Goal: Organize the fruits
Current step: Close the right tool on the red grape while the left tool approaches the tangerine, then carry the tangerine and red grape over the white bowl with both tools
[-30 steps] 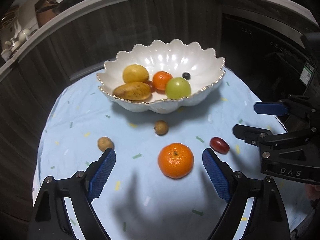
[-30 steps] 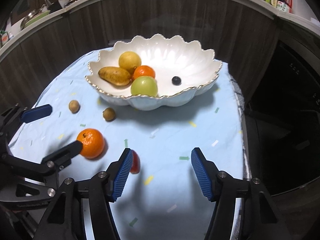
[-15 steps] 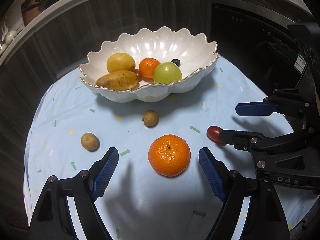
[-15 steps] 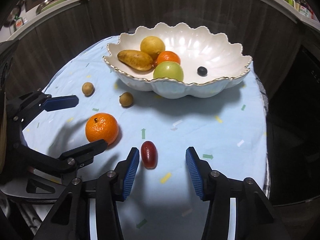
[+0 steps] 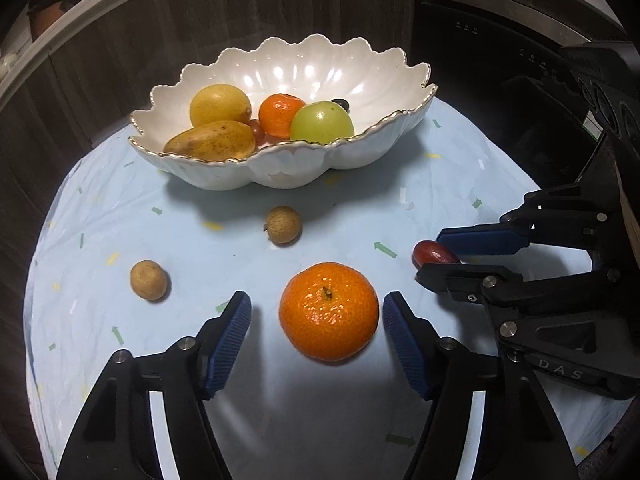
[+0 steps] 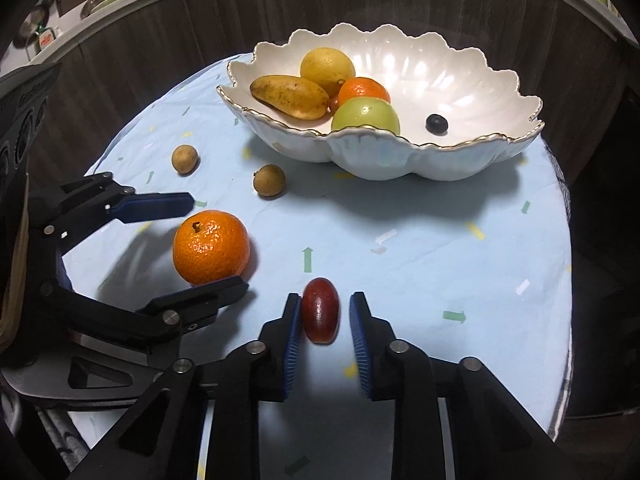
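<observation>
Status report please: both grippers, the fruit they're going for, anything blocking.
Left gripper open, straddling orange. Right gripper open, closing around red grape. Both fruits on cloth, nothing blocking.

Left tool (image 5: 316, 316) low over the worktop (image 5: 340, 420), jaws wide apart. Right tool (image 6: 325, 316) just to its right, equally low, jaws drawn in to a narrow gap, neither pad (image 6: 291, 340) visibly touching anything.

Left gripper (image 5: 316, 320) open wide, big orange (image 5: 329, 311) between fingers, not touching. Right gripper (image 5: 434, 257) at right, red grape (image 5: 431, 253) between its fingers. Two small brown fruits (image 5: 283, 224) near white bowl (image 5: 280, 170).
</observation>
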A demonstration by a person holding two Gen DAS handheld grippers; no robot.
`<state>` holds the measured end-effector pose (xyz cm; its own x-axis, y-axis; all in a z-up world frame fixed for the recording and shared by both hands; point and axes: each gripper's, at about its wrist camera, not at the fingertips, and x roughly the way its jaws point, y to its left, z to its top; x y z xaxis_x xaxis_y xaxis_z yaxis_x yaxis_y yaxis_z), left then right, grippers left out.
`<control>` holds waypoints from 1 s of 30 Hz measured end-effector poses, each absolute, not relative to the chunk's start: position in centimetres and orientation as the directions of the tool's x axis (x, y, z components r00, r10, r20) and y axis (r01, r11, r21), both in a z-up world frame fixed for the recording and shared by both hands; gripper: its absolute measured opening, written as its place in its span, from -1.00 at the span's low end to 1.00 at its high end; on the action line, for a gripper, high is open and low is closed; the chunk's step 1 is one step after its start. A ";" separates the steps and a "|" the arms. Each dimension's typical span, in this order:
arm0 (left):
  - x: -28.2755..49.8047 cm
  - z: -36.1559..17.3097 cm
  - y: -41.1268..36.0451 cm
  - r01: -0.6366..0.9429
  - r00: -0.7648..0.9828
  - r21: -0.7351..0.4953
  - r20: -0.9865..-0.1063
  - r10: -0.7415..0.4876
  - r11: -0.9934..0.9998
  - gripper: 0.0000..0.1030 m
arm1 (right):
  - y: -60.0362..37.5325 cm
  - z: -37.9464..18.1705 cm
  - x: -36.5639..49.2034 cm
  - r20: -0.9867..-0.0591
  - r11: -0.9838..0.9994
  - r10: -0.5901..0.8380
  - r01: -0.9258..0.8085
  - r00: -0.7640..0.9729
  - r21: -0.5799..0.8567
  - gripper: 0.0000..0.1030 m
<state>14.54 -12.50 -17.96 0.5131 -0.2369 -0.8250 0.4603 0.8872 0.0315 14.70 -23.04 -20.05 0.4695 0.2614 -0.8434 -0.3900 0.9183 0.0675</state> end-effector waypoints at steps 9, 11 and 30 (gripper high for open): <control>14.4 -17.9 -12.8 0.465 0.516 0.033 -0.822 -0.241 0.885 -0.10 | -22.8 -20.0 14.6 -0.835 0.921 0.267 -0.383 0.480 0.074 -0.62; 14.4 -17.8 -12.8 0.459 0.518 0.035 -0.823 -0.235 0.888 -0.11 | -22.8 -19.9 14.4 -0.835 0.922 0.267 -0.379 0.482 0.076 -0.62; 13.4 -13.8 -11.7 0.419 0.586 0.047 -0.777 -0.231 0.907 -0.11 | -22.8 -16.3 12.5 -0.802 0.941 0.248 -0.332 0.543 0.066 -0.63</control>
